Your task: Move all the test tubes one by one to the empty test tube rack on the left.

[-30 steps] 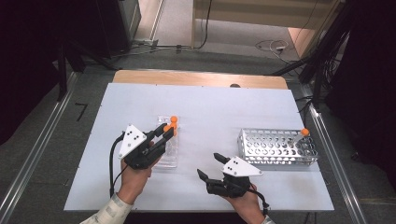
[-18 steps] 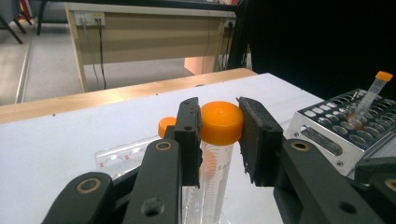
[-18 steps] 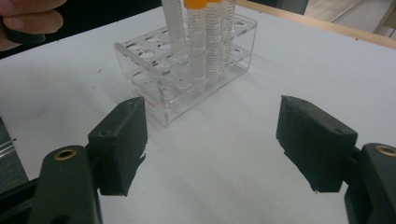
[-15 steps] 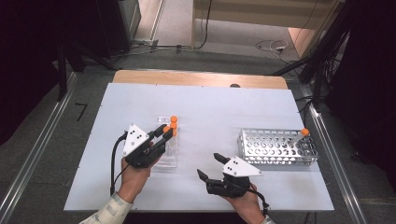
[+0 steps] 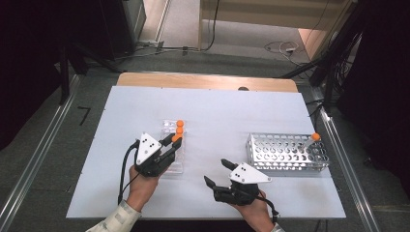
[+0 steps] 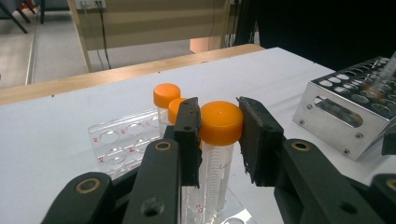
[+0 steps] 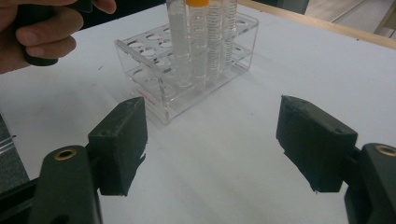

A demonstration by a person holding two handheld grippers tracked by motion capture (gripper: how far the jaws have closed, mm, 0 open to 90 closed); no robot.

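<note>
Nearest the person, the right tool (image 5: pixel 218 175) sits low over the bare front of the white worktop (image 5: pixel 217 111), its jaws spread wide with nothing between them; in the right gripper view they frame empty surface, and the hand beneath is partly cut off by the lower edge of the high view. To its left, the left tool (image 5: pixel 175 140) is clamped on the orange cap of a clear tube (image 6: pixel 218 140). In the left gripper view both pads press the cap's sides, though the tube's lower part is hidden behind the jaws, so whether its tip sits in a well cannot be told. The tube stands upright at the near end of the clear plastic rack (image 5: pixel 170 126), with two more orange-capped tubes (image 5: pixel 179 126) just behind it; from above the three caps nearly merge and the rack is half covered by the tool. In the right gripper view the tube tops run out of frame. Farther right stands the metal rack (image 5: pixel 285 152), holding one tilted orange-capped tube (image 5: pixel 309 141) at its far right corner. A wooden strip (image 5: pixel 208 80) edges the worktop's far side.
</note>
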